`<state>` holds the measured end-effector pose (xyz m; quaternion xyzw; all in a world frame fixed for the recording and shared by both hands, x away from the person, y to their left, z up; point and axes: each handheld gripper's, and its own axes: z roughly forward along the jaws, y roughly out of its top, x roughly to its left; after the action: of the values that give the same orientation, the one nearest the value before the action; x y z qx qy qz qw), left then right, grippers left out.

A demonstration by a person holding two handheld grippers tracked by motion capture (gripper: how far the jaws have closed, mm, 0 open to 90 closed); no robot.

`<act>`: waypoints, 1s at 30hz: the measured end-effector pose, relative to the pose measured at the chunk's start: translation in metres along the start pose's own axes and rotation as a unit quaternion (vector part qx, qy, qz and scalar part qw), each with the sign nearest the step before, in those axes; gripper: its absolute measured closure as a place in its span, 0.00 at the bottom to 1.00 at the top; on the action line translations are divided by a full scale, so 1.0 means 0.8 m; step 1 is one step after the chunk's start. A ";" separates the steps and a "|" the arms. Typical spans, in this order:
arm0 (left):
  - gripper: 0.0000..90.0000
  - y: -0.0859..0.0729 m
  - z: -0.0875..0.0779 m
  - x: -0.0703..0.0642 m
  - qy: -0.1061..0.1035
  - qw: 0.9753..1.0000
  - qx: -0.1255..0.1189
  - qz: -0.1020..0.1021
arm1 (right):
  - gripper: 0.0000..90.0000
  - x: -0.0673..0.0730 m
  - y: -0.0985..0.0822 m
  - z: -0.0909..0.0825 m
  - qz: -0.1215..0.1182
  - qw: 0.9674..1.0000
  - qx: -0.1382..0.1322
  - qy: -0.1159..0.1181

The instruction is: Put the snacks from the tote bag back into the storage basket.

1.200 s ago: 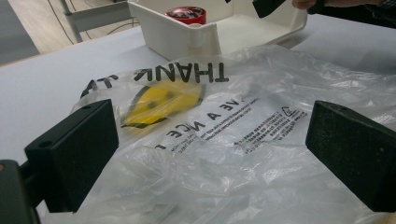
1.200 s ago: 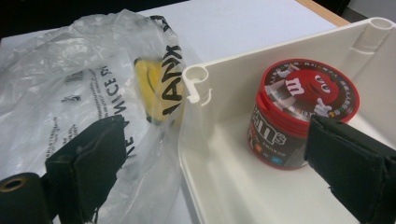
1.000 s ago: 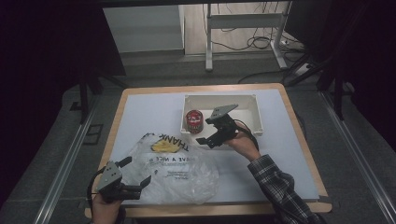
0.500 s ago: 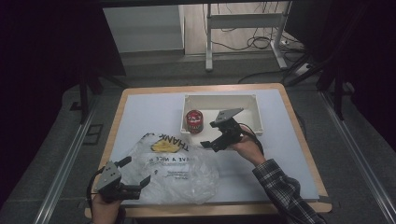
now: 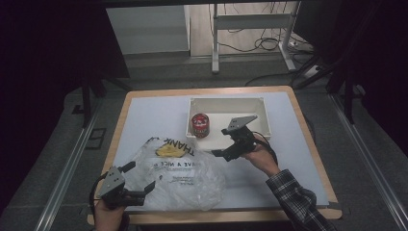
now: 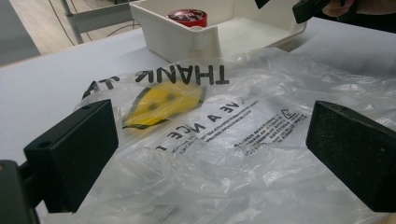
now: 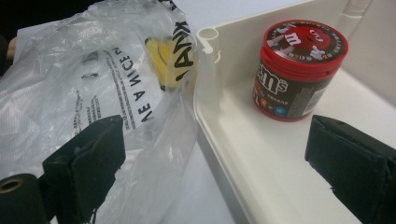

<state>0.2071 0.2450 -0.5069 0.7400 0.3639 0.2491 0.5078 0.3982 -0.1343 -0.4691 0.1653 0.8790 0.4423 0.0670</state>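
One crinkly clear plastic bag (image 5: 180,171) (printed) lies flat.

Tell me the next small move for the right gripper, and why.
Probably ease the right gripper forward toward the red candy tub in the white tray until its jaws straddle it. The jaws stand open with nothing between them, the tub stands upright just ahead, and the left gripper waits open at the plastic bag.

High view looks down from afar; both low, close gripper views share the bag (image 6: 210,140).
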 end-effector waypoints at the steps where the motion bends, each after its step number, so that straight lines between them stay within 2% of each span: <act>1: 0.02 0.000 0.000 0.000 0.000 1.000 0.000 0.000 | 0.06 0.000 -0.001 -0.001 0.000 1.000 0.000 0.000; 30: 0.02 0.001 0.001 -0.002 -0.004 1.000 0.001 0.005 | 0.05 0.015 -0.019 -0.024 -0.007 1.000 0.000 -0.006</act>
<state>0.2067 0.2428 -0.5063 0.7433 0.3591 0.2481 0.5070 0.3781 -0.1531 -0.4693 0.1617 0.8795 0.4411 0.0760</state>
